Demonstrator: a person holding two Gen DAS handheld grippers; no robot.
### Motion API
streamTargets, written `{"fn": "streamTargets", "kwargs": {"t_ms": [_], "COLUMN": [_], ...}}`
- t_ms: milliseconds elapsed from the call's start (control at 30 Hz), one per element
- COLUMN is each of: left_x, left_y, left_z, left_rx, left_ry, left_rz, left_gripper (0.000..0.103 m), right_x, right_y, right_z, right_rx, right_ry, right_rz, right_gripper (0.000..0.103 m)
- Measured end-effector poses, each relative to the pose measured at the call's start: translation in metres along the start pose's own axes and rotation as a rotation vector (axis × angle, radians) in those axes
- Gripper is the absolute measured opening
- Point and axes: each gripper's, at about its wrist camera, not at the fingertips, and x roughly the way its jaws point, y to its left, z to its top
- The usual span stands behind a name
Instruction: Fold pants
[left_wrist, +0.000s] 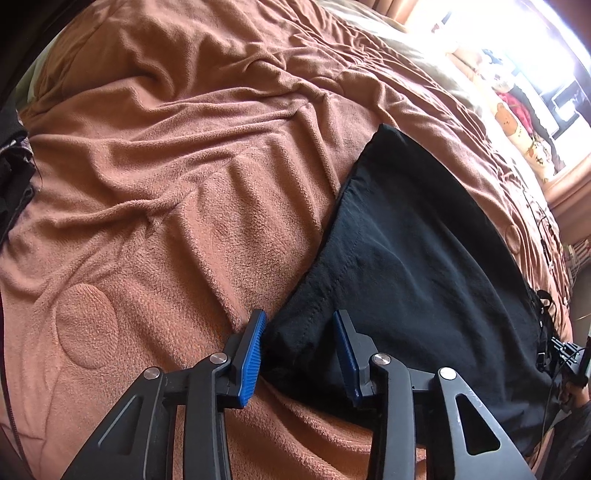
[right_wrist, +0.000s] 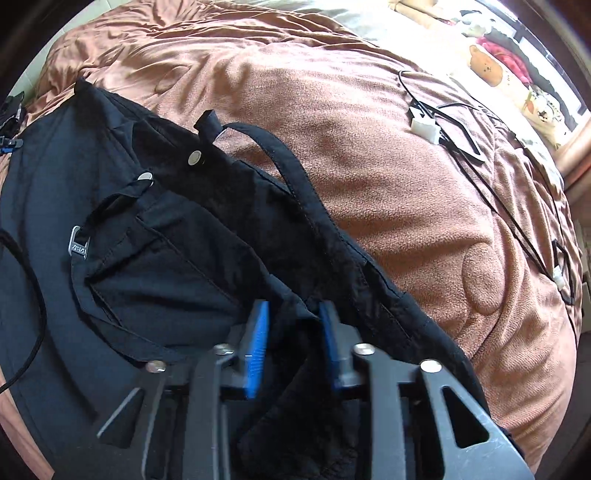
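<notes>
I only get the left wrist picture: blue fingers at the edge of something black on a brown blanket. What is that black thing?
Observer: Pants. The right wrist view shows their waistband, with a metal snap.
Operator: Where is the other claw?
Observer: The right gripper is at that waistband end, with black cloth bunched between its pads.
Operator: Anything else on the bed?
Observer: A small white connector lies on the blanket, apart from the pants.
</notes>
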Motion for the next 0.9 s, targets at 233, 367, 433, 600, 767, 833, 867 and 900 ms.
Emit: {"fn": "streamTargets", "kwargs": {"t_ms": [233,367,433,600,767,833,867,900], "left_x": [-0.009,-0.017,-0.020,-0.023,-0.021,-0.020,-0.022,-0.024], "left_y": [-0.003,-0.008,-0.014,-0.022,-0.025,-0.022,-0.021,-0.020], "left_z": [-0.007,-0.011,-0.014,-0.019,-0.018,-0.017,-0.017,-0.018], "left_rx": [0.018,0.054,0.081,0.097,0.097,0.073,0.063,0.057], "left_ry": [0.003,-0.005,-0.007,0.009,0.037,0.045,0.046,0.044], "left_rz": [-0.021,-0.034,-0.023,-0.026,-0.030,-0.042,-0.053,-0.066], "left_gripper": [0.019,0.009,0.008,0.007,0.007,0.008,0.012,0.020], "right_x": [-0.021,-0.037,-0.036,-0.012,0.010,0.008,0.004,-0.001], "right_y": [0.004,0.005,0.005,0.010,0.007,0.009,0.010,0.010], "right_z": [0.002,0.004,0.008,0.010,0.015,0.019,0.019,0.018], "right_rx": [-0.024,-0.003,-0.001,-0.001,0.048,0.085,0.092,0.101], "right_ry": [-0.063,-0.121,-0.129,-0.088,-0.054,-0.065,-0.076,-0.081], "right_rz": [-0.079,-0.134,-0.162,-0.235,-0.327,-0.323,-0.317,-0.323], "right_gripper": [0.001,0.001,0.001,0.001,0.001,0.009,0.011,0.020]}}
